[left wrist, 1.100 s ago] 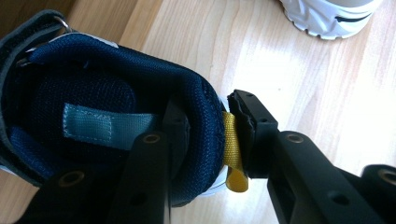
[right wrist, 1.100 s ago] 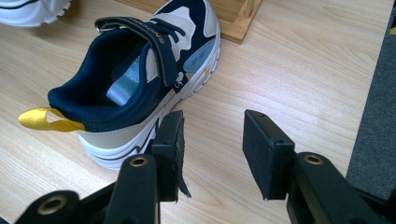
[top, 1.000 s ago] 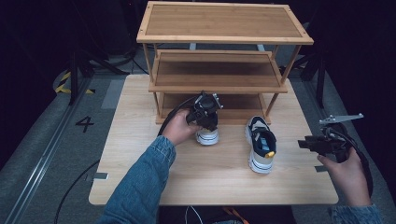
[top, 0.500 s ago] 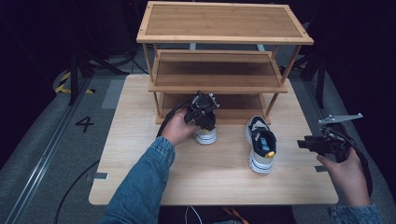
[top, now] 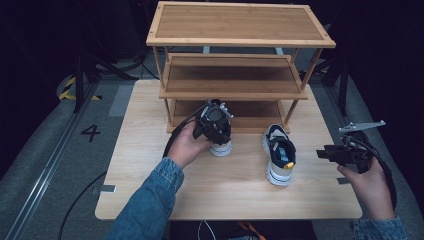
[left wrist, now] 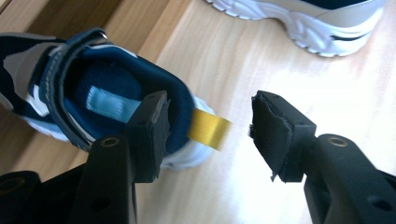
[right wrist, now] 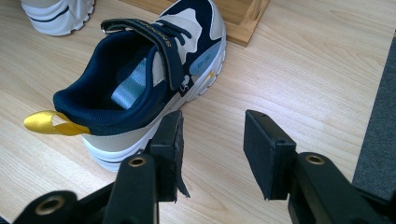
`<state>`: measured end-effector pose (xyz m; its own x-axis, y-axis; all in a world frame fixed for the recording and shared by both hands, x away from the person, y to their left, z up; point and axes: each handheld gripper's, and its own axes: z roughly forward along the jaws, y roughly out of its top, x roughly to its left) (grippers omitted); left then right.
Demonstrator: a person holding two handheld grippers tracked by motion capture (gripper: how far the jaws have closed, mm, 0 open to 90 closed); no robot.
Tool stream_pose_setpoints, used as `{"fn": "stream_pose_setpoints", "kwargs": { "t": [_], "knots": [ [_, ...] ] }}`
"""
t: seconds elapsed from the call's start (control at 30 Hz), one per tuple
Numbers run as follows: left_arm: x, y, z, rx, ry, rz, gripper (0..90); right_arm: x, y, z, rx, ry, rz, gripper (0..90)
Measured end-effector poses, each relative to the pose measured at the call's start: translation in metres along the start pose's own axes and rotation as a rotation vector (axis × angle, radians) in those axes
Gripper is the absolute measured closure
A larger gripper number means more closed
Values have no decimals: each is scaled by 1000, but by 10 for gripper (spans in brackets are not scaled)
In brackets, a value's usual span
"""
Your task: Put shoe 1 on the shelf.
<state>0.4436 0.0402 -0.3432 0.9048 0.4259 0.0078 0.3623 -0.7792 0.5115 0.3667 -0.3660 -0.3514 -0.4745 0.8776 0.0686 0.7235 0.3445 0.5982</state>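
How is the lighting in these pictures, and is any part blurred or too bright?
High view: the table is well lit, the surroundings very dark, the picture a little soft. Left gripper view: strong glare whitens the table near the second shoe. Right gripper view: even light, the shoe sharp.

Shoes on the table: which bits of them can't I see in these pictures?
- Left shoe, high view: the left tongs and hand cover all but its heel.
- Same shoe, left tongs view: toe cut off by the picture's edge.
- Right shoe, high view: strap lettering too small to read.
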Motion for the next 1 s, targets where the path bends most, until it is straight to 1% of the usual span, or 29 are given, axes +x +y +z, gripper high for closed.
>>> {"fn": "stream_pose_setpoints", "kwargs": {
  "t": [0.07, 0.1, 0.13, 0.17, 0.2, 0.23, 0.3, 0.37, 0.4, 0.43, 0.5, 0.53, 0.6, 0.63, 0.67, 0.7, 0.73, 0.77, 0.87, 0.93, 0.97, 1.0],
  "knots": [
    [-8, -5, -6, -18, -13, -9, 482, 1, 0, 0, -1, 3, 0, 582],
    [-11, -7, -7, -20, -34, -22, 509, 1, 0, 0, 0, 3, 0, 583],
    [-13, -10, -7, -25, -64, -31, 545, 1, 1, 0, 0, -1, -3, 584],
    [-15, -11, -6, -19, -80, -44, 562, 2, 1, 0, 1, 3, 1, 584],
    [-17, -13, -4, -9, -98, -44, 578, 3, 1, 0, 1, 2, -1, 584],
    [-20, -15, -1, 2, -114, -53, 601, 3, 1, 0, 1, 2, -2, 584],
    [-23, -18, 5, 3, -118, -56, 636, 3, 1, 1, -1, 1, -8, 584],
    [-22, -21, 12, -4, -119, -75, 653, 4, 1, 1, 0, 1, -8, 584],
    [-22, -23, 15, -5, -124, -92, 656, 4, 1, 1, 0, 1, -8, 584],
    [-22, -23, 15, -5, -124, -92, 667, 4, 1, 1, 0, 1, -8, 584],
    [-19, -28, 26, -6, -133, -121, 684, 3, 1, 0, -1, 0, -8, 584],
    [-18, -29, 29, 17, -132, -130, 696, 3, 1, 0, -2, -1, -6, 584],
    [-16, -31, 36, 39, -107, -146, 729, 3, 1, 0, 0, 2, -2, 585],
    [-15, -32, 39, 43, -93, -151, 755, 2, 1, 0, 0, 3, -2, 586],
    [-14, -33, 42, 59, -83, -159, 818, 2, 1, 0, -1, 3, -3, 586],
    [-14, -33, 45, 74, -75, -168, 838, 2, 1, 0, -2, 2, -1, 586],
    [-12, -33, 47, 80, -77, -173, 843, 2, 1, 0, -3, 2, -1, 586],
    [-12, -34, 49, 80, -77, -185, 859, 3, 1, 0, -3, 1, -2, 587],
    [-10, -34, 53, 75, -53, -200, 877, 3, 1, 0, -2, 0, -8, 588],
    [-8, -34, 53, 54, -23, -225, 891, 3, 1, 1, 1, -1, -9, 589],
    [-7, -35, 53, 53, -12, -233, 891, 3, 1, 1, 1, -1, -9, 589],
    [-6, -35, 53, 55, 7, -230, 891, 3, 1, 1, 2, -1, -9, 589]
  ]
}}
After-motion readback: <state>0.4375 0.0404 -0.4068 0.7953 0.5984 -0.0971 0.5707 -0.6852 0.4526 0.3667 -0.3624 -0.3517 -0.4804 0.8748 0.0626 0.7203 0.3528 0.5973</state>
